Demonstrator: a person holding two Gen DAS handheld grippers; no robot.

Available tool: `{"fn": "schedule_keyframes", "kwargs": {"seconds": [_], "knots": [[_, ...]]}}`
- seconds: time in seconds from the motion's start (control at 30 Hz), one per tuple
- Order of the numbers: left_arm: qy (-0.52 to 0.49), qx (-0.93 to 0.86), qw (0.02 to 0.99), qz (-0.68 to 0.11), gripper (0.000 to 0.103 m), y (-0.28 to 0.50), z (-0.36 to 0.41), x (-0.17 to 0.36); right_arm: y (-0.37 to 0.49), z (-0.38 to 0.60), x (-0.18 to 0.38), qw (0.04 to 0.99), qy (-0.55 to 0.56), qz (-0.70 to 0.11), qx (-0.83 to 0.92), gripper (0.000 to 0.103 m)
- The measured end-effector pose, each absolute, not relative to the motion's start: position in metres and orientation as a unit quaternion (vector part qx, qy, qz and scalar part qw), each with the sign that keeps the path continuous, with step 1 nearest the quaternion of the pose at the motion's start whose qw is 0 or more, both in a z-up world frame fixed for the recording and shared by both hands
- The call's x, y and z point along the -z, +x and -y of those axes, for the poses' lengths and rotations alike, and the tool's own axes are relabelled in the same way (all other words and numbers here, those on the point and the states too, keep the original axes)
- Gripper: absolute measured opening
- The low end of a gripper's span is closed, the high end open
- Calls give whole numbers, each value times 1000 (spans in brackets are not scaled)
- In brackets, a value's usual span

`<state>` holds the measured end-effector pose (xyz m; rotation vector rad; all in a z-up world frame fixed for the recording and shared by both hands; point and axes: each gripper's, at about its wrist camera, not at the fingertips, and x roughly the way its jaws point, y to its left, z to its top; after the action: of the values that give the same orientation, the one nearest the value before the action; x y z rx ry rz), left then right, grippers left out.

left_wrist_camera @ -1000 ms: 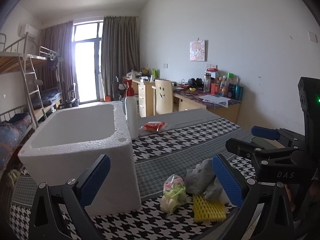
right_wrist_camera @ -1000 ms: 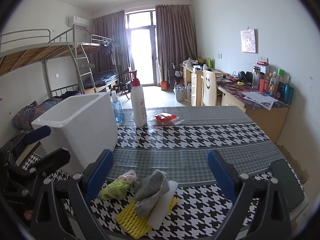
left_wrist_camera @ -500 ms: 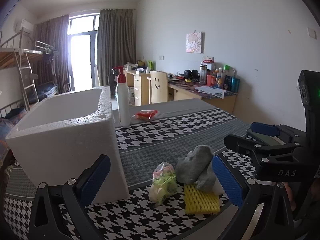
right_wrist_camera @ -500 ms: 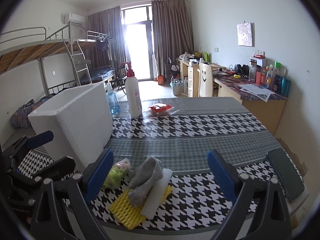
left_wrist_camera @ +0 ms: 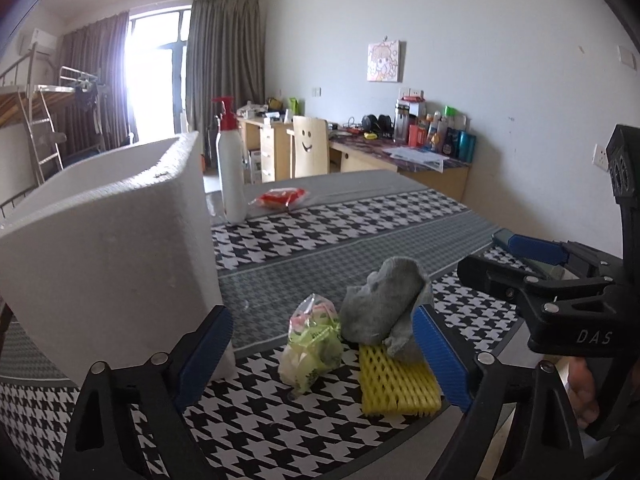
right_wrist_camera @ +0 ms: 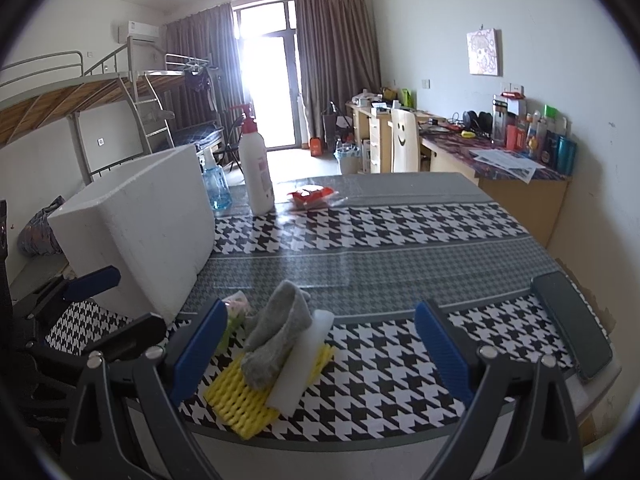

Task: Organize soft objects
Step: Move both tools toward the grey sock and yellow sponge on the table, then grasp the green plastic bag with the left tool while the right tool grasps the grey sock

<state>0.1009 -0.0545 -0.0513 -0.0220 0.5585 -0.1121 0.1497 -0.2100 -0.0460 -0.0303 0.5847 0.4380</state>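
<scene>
Left gripper [left_wrist_camera: 320, 356]: jaws spread and closing; plastic bag in the gap, pads clear of it.
Right gripper [right_wrist_camera: 316, 352]: jaws spread wide, pads touching nothing.
Yellow foam net [right_wrist_camera: 244, 396]: flat on the table [right_wrist_camera: 380, 248], near edge.
White foam pad [right_wrist_camera: 300, 360]: lying across the net.
Grey cloth [right_wrist_camera: 280, 328]: crumpled on the net, against the pad.
Plastic bag [left_wrist_camera: 312, 344]: just left of the net, green contents.
Foam box [left_wrist_camera: 104, 256]: open-topped, beyond the bag at left.
Pump bottle [left_wrist_camera: 231, 172]: upright, far side.
Red packet [left_wrist_camera: 280, 198]: beside the bottle.

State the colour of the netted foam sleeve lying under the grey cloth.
Yellow foam sleeve; clearest in the left wrist view.
</scene>
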Motion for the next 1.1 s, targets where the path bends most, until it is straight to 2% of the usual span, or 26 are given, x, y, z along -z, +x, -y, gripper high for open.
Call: {"fn": "schedule_keyframes", "kwargs": {"seconds": [0.27, 0.37, 0.6, 0.67, 0.77, 0.83, 1.1], "knots": [[-9, 59, 952, -299, 80, 110, 57, 65, 154, 214, 54, 930, -10, -298, -214, 97], [-6, 62, 949, -308, 73, 113, 59, 70, 156, 213, 57, 929, -10, -301, -216, 97], [-4, 58, 943, -329, 66, 121, 61, 80, 162, 211, 63, 925, -11, -311, -220, 97], [-4, 54, 940, -336, 66, 124, 60, 83, 164, 211, 65, 923, -10, -315, -220, 93], [-3, 55, 938, -342, 58, 125, 60, 86, 168, 210, 69, 919, -10, -324, -222, 87], [-2, 53, 936, -348, 57, 126, 59, 88, 171, 207, 73, 915, -8, -334, -227, 79], [4, 46, 930, -365, 51, 130, 57, 96, 180, 198, 82, 902, -1, -356, -246, 70]]}}
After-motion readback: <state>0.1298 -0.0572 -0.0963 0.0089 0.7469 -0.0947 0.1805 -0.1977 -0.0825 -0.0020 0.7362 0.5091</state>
